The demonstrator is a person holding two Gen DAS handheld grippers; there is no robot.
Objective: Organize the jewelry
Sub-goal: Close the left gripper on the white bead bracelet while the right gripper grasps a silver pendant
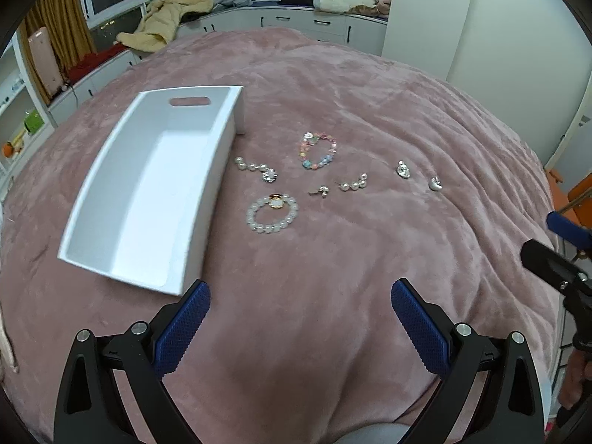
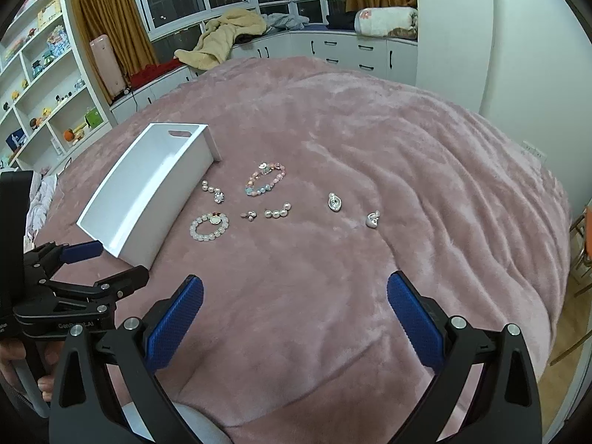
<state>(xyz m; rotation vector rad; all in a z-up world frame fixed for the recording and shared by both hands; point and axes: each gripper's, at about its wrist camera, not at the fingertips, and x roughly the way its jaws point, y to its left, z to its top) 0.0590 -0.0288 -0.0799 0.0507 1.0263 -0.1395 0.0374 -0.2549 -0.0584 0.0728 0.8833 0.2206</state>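
left claw [image 1: 300, 309] agape | right claw [image 2: 295, 305] agape | bare blanket [image 2: 388, 244] before both | tray [image 1: 148, 199] left

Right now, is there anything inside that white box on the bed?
The white box looks empty: its bare floor and inner walls show in the left wrist view, with no jewelry inside. All the pieces, like the white bead bracelet, lie beside it on the pink blanket.
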